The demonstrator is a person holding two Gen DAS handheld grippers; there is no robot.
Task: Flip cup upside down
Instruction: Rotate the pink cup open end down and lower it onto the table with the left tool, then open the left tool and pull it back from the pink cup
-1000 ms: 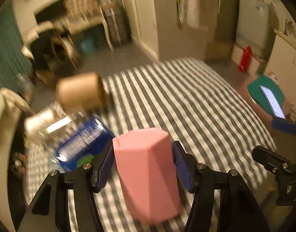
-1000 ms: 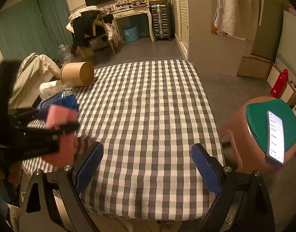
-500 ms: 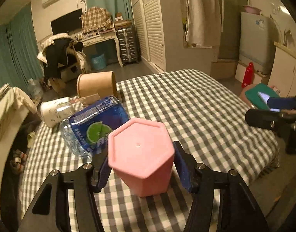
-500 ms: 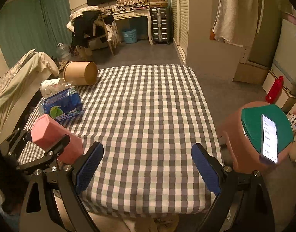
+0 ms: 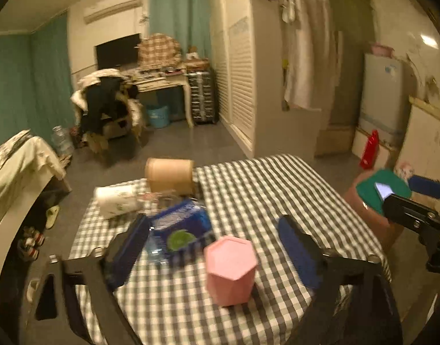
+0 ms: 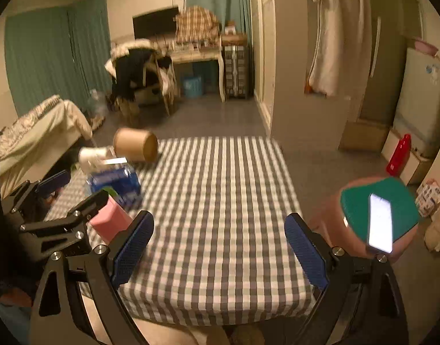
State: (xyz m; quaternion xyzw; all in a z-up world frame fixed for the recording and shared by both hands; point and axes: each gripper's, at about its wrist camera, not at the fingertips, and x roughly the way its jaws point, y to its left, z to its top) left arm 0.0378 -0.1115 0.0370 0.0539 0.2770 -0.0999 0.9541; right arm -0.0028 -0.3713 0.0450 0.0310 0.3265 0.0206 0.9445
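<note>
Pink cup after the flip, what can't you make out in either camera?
- Pink cup rim: both views, face down on the checked tablecloth.
- Cup's left side: right wrist view, behind the left claw.
- Blue bottle label: motion blur in both views.

One pink cup (image 5: pixel 230 270), one blue bottle (image 5: pixel 179 231), one brown tub (image 5: pixel 169 174) (tipped over), one phone (image 6: pixel 380 222).

Both wrist views face the room across the checked table (image 5: pixel 248 189) (shared)
</note>
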